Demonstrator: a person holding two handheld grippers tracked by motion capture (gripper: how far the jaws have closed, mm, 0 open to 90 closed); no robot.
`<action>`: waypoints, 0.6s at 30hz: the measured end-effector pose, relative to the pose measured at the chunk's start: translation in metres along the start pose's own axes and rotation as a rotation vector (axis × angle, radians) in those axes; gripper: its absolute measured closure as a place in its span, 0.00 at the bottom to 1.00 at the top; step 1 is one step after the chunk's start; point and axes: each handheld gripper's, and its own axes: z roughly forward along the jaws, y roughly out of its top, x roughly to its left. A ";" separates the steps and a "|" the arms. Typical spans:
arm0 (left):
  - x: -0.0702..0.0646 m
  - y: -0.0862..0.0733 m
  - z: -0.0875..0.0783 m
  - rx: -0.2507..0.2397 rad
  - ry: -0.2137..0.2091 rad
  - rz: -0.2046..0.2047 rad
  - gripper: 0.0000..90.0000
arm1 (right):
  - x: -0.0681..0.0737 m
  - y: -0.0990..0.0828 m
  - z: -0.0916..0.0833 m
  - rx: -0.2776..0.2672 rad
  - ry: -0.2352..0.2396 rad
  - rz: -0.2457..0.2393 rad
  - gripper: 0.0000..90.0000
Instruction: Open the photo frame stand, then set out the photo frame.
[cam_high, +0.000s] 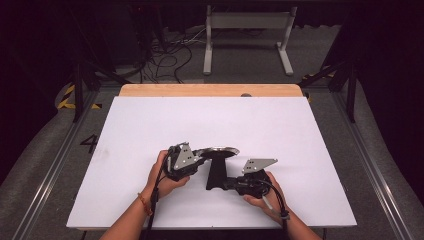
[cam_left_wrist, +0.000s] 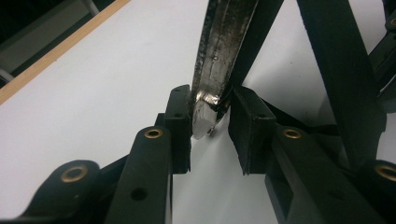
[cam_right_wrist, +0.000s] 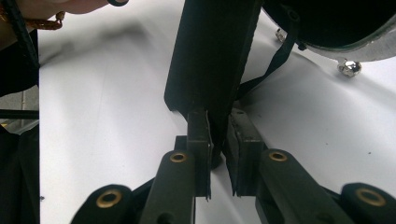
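Looking down on a white desk (cam_high: 150, 125), a person's two hands each hold a claw near the front edge. On the left, the left claw (cam_high: 196, 159) grips the silvery rim (cam_left_wrist: 215, 60) of a round pan (cam_high: 220, 151) held tilted on edge; in the left gripper view, one pad presses the rim while the other sits just beside it. At centre, the pan's black handle (cam_high: 216, 174) runs down toward the person. On the right, the right claw (cam_high: 226, 183) is clamped on the handle's end, pads pressed on both sides.
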 end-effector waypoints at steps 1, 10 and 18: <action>0.000 0.000 0.000 0.000 0.000 0.000 0.78 | 0.000 0.000 0.000 0.000 0.000 0.000 0.90; -0.002 0.000 -0.001 0.009 0.001 0.003 0.80 | -0.002 0.000 -0.003 0.012 -0.001 -0.010 0.90; -0.004 0.001 -0.002 0.021 0.004 0.011 0.82 | -0.005 0.000 -0.006 0.022 0.001 -0.005 0.90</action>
